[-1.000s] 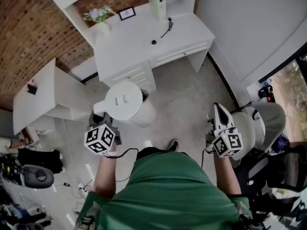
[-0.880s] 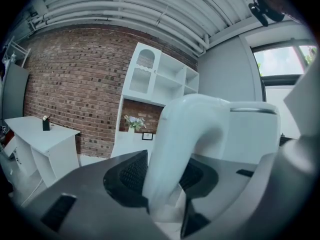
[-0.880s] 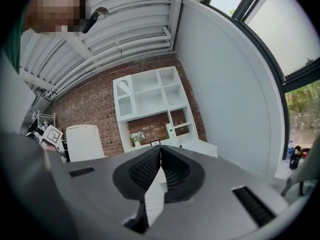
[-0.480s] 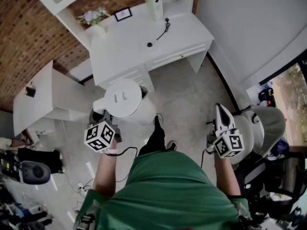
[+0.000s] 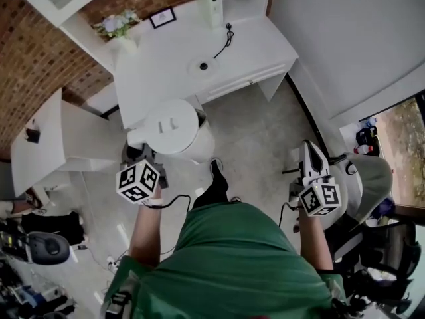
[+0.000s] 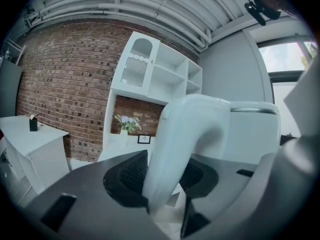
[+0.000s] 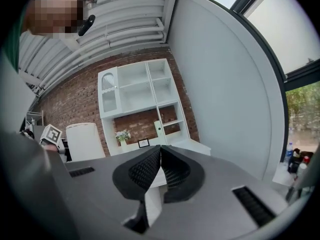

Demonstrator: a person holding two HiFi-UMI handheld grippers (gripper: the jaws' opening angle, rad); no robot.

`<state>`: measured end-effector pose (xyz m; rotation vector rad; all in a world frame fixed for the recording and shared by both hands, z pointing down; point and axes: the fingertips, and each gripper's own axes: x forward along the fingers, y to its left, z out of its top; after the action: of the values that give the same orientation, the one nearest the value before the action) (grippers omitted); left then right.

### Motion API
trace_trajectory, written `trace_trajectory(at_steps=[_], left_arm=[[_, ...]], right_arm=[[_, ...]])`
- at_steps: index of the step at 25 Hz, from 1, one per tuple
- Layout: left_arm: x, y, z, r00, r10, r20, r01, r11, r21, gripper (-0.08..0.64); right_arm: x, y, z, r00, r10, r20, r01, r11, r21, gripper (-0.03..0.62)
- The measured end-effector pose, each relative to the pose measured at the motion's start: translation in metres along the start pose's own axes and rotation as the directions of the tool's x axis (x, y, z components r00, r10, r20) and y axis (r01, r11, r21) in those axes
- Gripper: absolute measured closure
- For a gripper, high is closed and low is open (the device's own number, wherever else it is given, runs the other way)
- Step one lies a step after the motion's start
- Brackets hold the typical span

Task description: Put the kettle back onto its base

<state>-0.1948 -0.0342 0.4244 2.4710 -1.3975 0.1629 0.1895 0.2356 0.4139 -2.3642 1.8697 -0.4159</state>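
Note:
A white kettle point(image 5: 171, 126) hangs by its handle point(image 6: 190, 134) in my left gripper point(image 5: 141, 157), which is shut on that handle. Seen from above, the kettle is over the floor, just in front of the white desk point(image 5: 159, 65). The round kettle base point(image 5: 201, 66) with a dark centre lies on the desk, its black cord running to the back. My right gripper point(image 5: 311, 150) is held out at the right, shut and empty, its pads point(image 7: 172, 171) meeting. The right gripper view shows the kettle point(image 7: 85, 140) at the left.
A flower vase point(image 5: 119, 28), a small picture frame point(image 5: 161, 17) and a tall white thing point(image 5: 211, 2) stand at the desk's back under shelves. A lower white table point(image 5: 40, 138) is at the left. A grey chair point(image 5: 372, 178) stands right. Cables and gear litter the floor at lower left.
The person has stepped toward the desk. Both grippers and the kettle have moved forward with them, and the desk with the base now lies closer to the kettle.

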Motion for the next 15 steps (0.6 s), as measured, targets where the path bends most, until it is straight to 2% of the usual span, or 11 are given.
trace_trajectory(at_steps=[10,15], left_arm=[[0.106,0.031,0.025,1.000,0.022,-0.006,-0.021,0.996,0.088,0.394],[0.145,0.048,0.029,1.000,0.012,-0.020,-0.011,0.997,0.074,0.394]], right_arm=[[0.115,0.014,0.019,0.999,0.019,-0.035,-0.020,1.000,-0.022,0.571],[0.156,0.021,0.017,0.998,0.013,-0.061,-0.015,1.000,-0.026,0.571]])
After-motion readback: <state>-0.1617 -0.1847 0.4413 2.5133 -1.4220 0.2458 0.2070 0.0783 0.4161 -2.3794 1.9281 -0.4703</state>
